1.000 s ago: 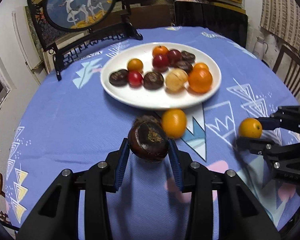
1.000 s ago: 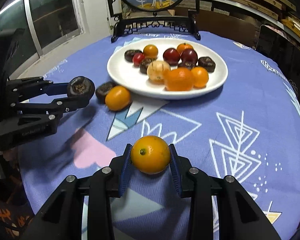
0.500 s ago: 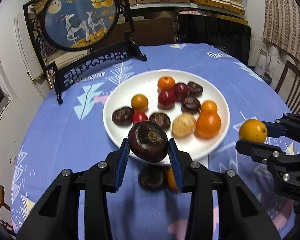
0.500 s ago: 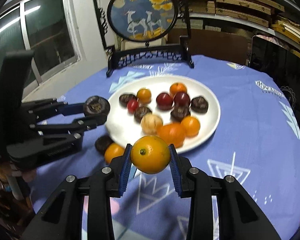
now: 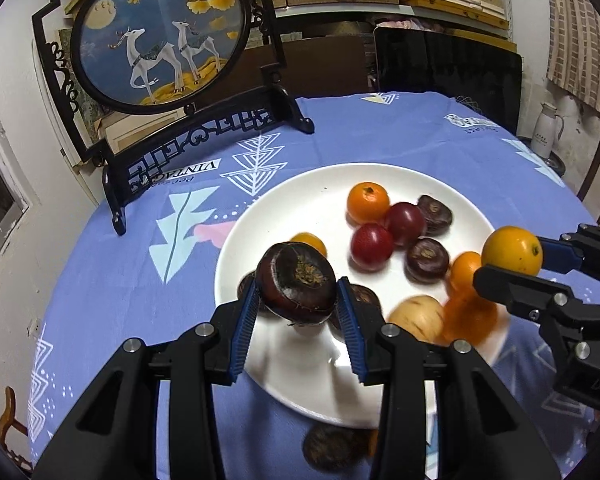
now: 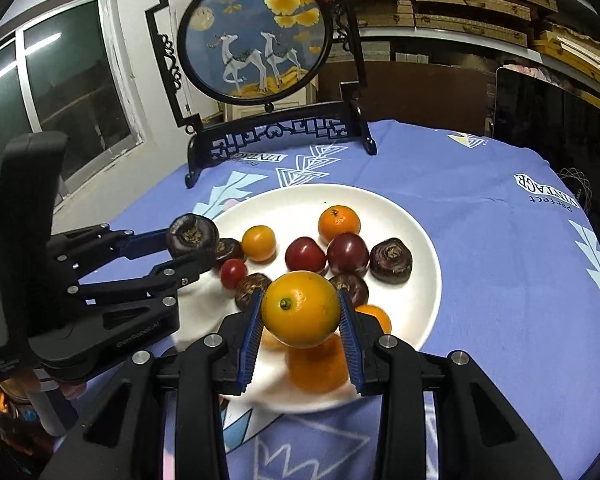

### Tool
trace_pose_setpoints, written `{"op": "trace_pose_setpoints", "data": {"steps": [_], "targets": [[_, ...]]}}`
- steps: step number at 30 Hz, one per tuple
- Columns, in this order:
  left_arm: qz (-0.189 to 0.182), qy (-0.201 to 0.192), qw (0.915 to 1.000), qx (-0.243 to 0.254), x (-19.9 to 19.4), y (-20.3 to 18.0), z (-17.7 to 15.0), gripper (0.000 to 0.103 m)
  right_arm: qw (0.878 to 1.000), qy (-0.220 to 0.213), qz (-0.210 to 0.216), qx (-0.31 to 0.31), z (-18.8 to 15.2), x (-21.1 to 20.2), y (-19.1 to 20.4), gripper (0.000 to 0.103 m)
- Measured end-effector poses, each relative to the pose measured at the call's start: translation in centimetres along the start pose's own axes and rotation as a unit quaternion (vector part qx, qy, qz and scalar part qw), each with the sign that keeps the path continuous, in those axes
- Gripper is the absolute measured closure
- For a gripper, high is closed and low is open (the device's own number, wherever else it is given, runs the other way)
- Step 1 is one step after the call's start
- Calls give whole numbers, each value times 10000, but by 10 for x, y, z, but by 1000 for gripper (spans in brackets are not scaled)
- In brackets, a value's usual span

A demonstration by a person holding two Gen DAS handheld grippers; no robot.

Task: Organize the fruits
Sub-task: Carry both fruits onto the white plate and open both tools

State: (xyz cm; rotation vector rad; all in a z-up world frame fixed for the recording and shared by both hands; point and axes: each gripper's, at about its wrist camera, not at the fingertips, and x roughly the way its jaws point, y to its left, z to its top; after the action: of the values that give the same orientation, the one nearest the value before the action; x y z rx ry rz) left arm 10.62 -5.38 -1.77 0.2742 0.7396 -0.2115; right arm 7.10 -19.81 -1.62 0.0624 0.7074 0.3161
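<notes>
My left gripper (image 5: 296, 316) is shut on a dark brown water chestnut (image 5: 296, 282), held above the near left part of the white plate (image 5: 300, 208). My right gripper (image 6: 300, 334) is shut on a yellow-orange kumquat (image 6: 300, 310) over the plate's (image 6: 420, 248) near rim. The plate carries several fruits: oranges, red tomatoes, brown chestnuts and a pale longan (image 5: 416, 318). Each gripper shows in the other's view, the right gripper (image 5: 512, 264) at the right, the left gripper (image 6: 188, 246) at the left. One more chestnut (image 5: 332, 446) lies on the cloth in front of the plate.
A blue patterned tablecloth (image 5: 120, 288) covers the round table. A black-framed round deer screen (image 5: 160, 36) stands at the table's back left. Dark chairs (image 5: 448, 76) and shelves lie behind. A window (image 6: 60, 92) is at the left.
Both grippers have carried their fruit forward and slightly up, from over the bare cloth to above the plate. The loose chestnut and kumquat on the cloth now sit behind the fingers.
</notes>
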Motion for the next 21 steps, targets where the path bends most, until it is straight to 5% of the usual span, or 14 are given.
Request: {"op": "trace_pose_setpoints", "data": {"steps": [21], "targets": [[35, -27, 9999, 96, 26, 0, 18, 64, 9998, 82, -126, 99, 29, 33, -15, 66]]}}
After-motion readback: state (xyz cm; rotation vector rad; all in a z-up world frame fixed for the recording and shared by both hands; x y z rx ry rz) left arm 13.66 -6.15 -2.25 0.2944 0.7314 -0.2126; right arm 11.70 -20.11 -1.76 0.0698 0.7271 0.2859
